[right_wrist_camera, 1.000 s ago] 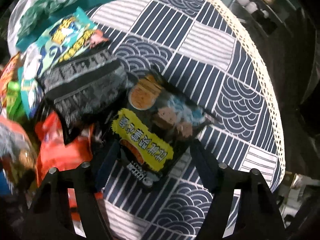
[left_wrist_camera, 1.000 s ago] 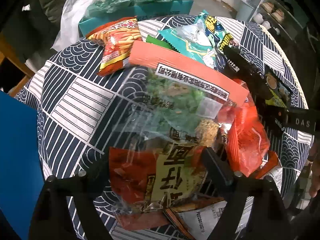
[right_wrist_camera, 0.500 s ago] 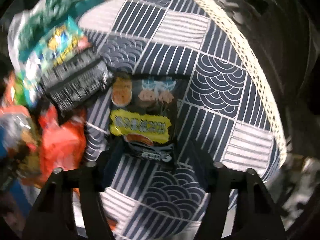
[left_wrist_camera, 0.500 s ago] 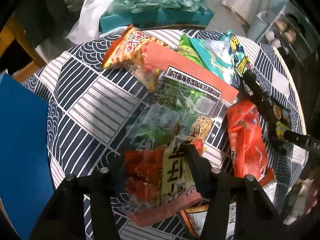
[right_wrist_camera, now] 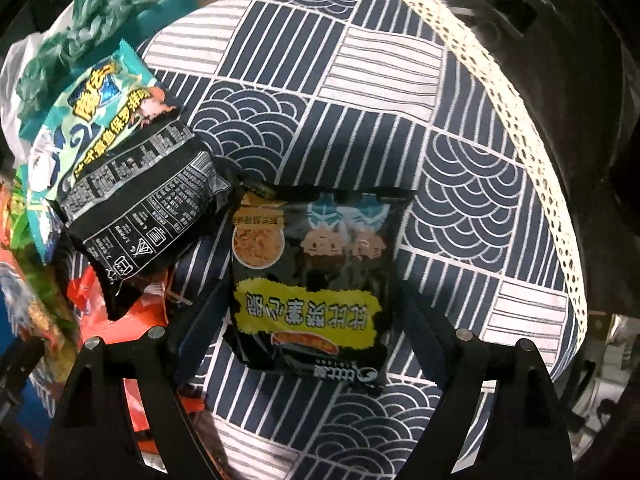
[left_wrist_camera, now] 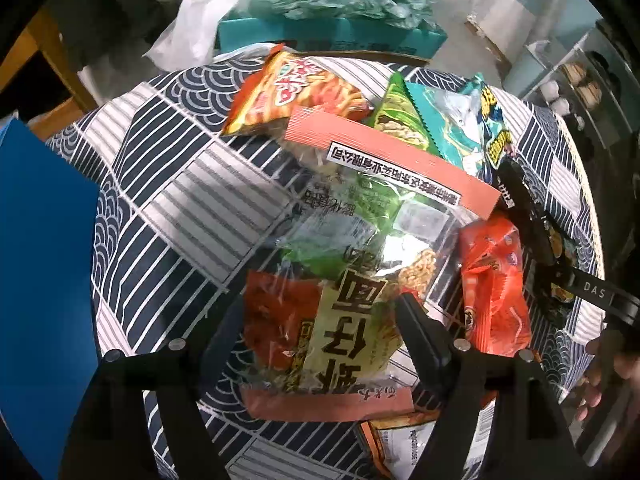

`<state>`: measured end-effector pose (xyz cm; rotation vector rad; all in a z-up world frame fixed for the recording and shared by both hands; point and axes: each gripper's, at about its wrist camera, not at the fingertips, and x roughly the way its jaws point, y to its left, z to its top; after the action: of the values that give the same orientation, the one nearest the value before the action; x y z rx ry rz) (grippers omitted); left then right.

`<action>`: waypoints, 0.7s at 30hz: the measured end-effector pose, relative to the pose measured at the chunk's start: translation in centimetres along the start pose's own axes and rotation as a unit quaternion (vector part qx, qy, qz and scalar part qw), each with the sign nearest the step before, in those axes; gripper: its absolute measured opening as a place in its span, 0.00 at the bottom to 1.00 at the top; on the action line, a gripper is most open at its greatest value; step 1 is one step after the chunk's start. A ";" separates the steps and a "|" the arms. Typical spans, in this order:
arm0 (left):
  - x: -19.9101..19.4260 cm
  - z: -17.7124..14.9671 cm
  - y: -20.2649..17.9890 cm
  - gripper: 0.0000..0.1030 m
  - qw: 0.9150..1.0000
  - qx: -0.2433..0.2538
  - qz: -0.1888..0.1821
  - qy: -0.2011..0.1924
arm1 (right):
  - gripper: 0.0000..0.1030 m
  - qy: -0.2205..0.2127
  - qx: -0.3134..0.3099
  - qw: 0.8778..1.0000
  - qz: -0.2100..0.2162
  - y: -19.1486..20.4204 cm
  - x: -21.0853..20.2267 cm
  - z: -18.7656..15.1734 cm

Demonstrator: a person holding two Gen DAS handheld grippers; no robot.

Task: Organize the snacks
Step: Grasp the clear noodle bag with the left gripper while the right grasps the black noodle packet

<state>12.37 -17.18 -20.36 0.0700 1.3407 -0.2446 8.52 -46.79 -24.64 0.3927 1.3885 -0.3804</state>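
Snack packets lie piled on a round table with a navy-and-white patterned cloth (left_wrist_camera: pixel 208 200). My left gripper (left_wrist_camera: pixel 320 320) is open, its fingers on either side of a large clear noodle bag with an orange header (left_wrist_camera: pixel 360 240). An orange-red packet (left_wrist_camera: pixel 494 292) lies right of it. My right gripper (right_wrist_camera: pixel 308 312) is open, its fingers on either side of a black packet with a yellow label (right_wrist_camera: pixel 316 280). A second black packet (right_wrist_camera: pixel 140 196) and a teal packet (right_wrist_camera: pixel 96 100) lie to its left.
An orange chip bag (left_wrist_camera: pixel 292 92), a green packet (left_wrist_camera: pixel 400 116) and a teal packet (left_wrist_camera: pixel 464 124) lie at the far side. A blue panel (left_wrist_camera: pixel 44 264) stands at the left. A teal box with plastic bags (left_wrist_camera: pixel 332 28) sits beyond the table. The cloth's lace edge (right_wrist_camera: pixel 532 152) runs at right.
The left gripper has drawn back and risen slightly over the noodle bag. The right gripper has turned so the black yellow-labelled packet sits squarely between its fingers.
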 end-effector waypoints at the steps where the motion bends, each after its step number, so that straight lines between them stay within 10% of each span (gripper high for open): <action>1: 0.2 0.1 -0.2 0.76 1.000 0.006 0.008 0.002 | 0.83 0.001 -0.004 1.000 -0.004 -0.2 0.3 -0.2; 12: 1.8 -0.3 -2.7 0.94 0.997 0.054 0.055 -0.003 | 0.70 -0.009 -0.059 0.998 -0.027 3.7 1.8 -1.4; 21: 0.3 -0.9 -4.0 0.94 0.998 0.064 0.011 0.014 | 0.61 -0.006 -0.057 0.998 -0.012 4.9 -0.1 -2.1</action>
<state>10.69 -20.93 -20.47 0.1958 1.3501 -0.3109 8.99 -41.51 -24.63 0.2802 1.3980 -0.3223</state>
